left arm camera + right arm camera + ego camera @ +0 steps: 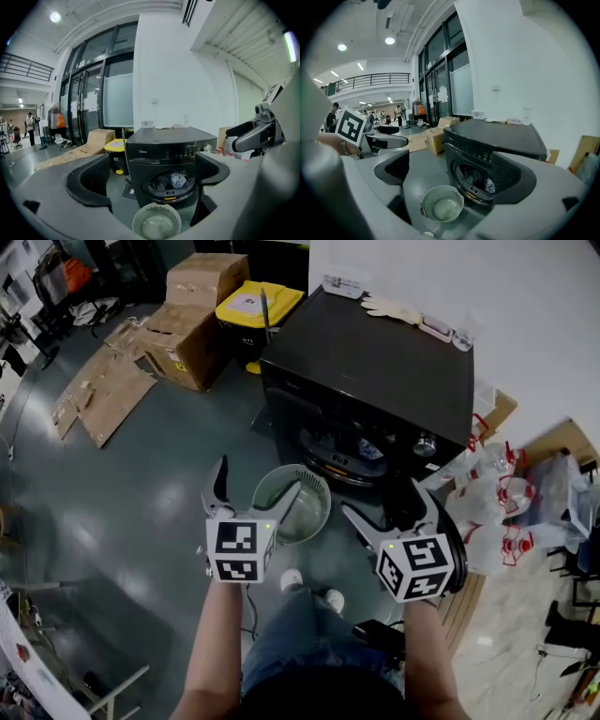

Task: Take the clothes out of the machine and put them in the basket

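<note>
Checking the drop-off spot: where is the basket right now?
The basket sits on the floor directly in front of the washing machine, mid-frame in the head view, between the left gripper and the right gripper.

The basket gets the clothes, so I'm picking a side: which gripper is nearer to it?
Left. The left gripper hangs open over the basket, one jaw crossing its rim; the right gripper, also open, sits off to its right.

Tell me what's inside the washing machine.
Through the washing machine's round opening, clothes show: dark pieces and a paler grey one. Farther back it is dark, so how many lie there is hidden.
</note>
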